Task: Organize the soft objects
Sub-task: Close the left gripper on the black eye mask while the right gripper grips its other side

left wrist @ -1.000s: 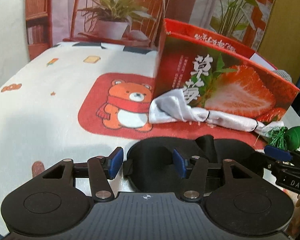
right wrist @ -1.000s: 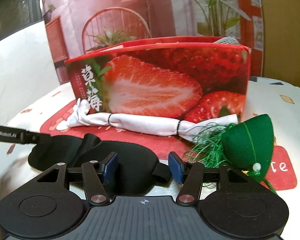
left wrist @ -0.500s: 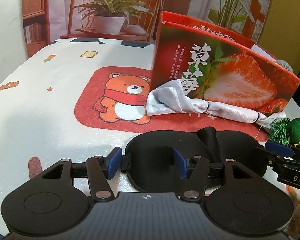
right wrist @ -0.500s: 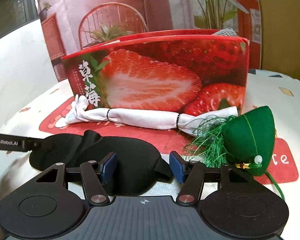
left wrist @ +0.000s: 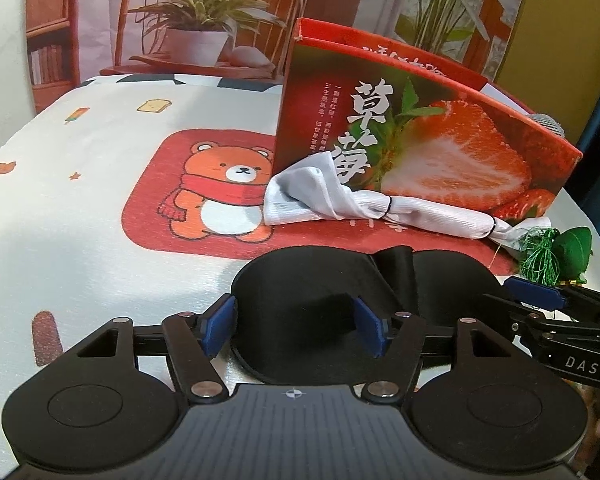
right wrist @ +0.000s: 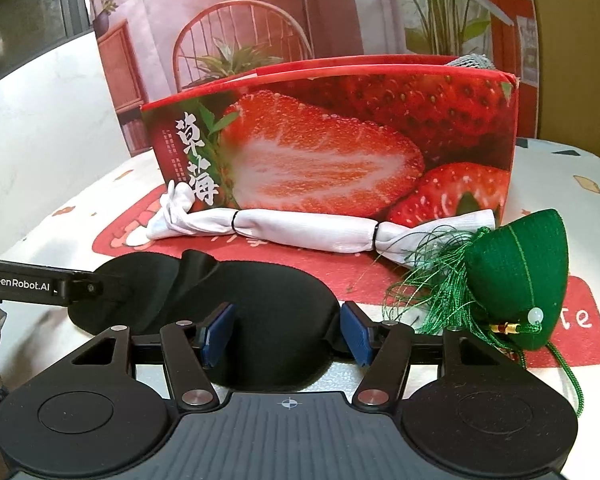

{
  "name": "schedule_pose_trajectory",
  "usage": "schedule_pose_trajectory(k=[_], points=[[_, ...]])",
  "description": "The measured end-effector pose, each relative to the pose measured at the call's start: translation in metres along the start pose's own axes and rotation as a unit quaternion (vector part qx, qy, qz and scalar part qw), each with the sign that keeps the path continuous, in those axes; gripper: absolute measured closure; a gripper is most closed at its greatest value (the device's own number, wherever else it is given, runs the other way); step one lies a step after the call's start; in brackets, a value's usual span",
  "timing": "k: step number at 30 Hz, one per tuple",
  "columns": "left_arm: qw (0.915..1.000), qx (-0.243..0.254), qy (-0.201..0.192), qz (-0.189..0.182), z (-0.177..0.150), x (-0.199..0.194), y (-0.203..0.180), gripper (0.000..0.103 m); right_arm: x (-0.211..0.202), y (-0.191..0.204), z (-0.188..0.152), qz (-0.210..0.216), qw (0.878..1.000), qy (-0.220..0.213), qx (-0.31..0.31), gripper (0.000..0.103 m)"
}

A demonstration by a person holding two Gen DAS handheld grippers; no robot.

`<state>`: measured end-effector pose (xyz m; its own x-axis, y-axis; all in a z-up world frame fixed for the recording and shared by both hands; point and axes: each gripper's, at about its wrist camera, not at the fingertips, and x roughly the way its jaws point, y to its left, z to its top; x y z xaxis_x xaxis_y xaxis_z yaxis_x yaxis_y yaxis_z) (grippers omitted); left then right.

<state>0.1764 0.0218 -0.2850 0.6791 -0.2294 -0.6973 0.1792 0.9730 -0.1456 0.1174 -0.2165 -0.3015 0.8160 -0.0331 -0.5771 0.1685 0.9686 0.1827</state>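
Cardboard, the strawberry box [right wrist: 340, 148] stands stiff at the back of the table, open on top. Against its foot lies the white tied cloth roll [right wrist: 300, 230], limp and light. Nearer sits the black sleep mask [left wrist: 332, 300], thin and floppy; both ends lie between parted pads, the left gripper [left wrist: 294, 326] opening, the right gripper [right wrist: 284, 334] spread, neither pinching (best taken by an edge). Smallest, the green tasselled sachet [right wrist: 520, 272] is plump; its threads snag.

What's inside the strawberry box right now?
Only a grey knitted item peeks above the rim of the strawberry box at its right end. The box walls hide the rest of the interior.
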Motion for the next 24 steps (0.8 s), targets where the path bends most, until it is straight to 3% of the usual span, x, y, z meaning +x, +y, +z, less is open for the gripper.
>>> schedule_pose_trajectory(k=[18, 24], points=[[0.9995, 0.007, 0.002, -0.030, -0.0005, 0.0002, -0.0020, 0.041, -0.0048, 0.0006, -0.0014, 0.015, 1.000, -0.010, 0.002, 0.048], [0.9990, 0.012, -0.001, -0.044, -0.0013, -0.0025, -0.0037, 0.051, -0.0084, 0.0022, -0.0021, 0.024, 1.000, -0.014, 0.005, 0.052]])
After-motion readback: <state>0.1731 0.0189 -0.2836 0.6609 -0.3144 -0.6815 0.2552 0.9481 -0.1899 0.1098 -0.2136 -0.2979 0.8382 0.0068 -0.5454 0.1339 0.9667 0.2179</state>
